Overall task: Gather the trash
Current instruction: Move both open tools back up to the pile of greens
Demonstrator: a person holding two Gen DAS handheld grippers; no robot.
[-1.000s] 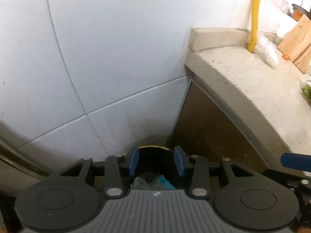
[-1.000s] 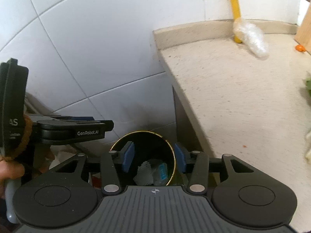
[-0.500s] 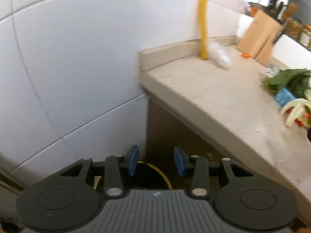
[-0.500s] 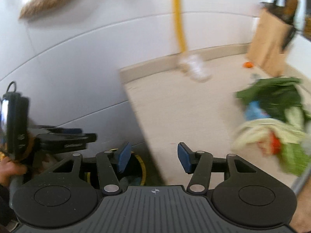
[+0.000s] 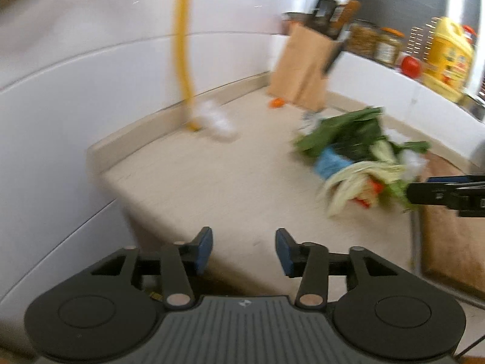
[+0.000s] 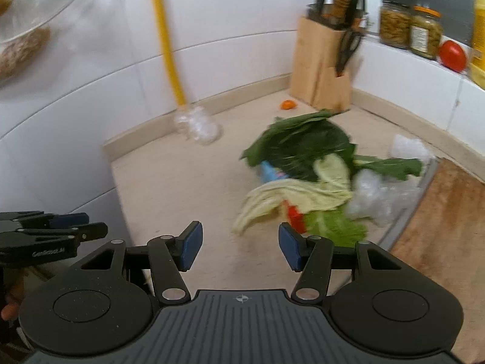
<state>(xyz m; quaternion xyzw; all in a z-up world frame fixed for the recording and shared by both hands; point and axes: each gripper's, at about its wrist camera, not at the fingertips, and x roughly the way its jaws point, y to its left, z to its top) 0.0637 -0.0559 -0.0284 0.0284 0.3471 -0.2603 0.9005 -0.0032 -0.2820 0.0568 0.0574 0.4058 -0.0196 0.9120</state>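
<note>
Over the counter (image 6: 182, 188), both grippers' fingers seemingly opening, nothing between.

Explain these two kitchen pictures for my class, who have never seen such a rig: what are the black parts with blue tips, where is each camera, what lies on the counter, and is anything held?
No robot is here. A person holds a two-finger tool in each hand, each carrying a wide-angle camera that looks along its fingers. One picture is from the left gripper, the other from the right gripper. The blue tips are the finger pads. Both pairs of jaws are opening with nothing between them, so nothing is held.

On the beige counter lies a pile of vegetable scraps mixed with crumpled clear plastic, the likely trash to collect. Behind stand a knife block and jars. A yellow pipe runs down the wall.
</note>
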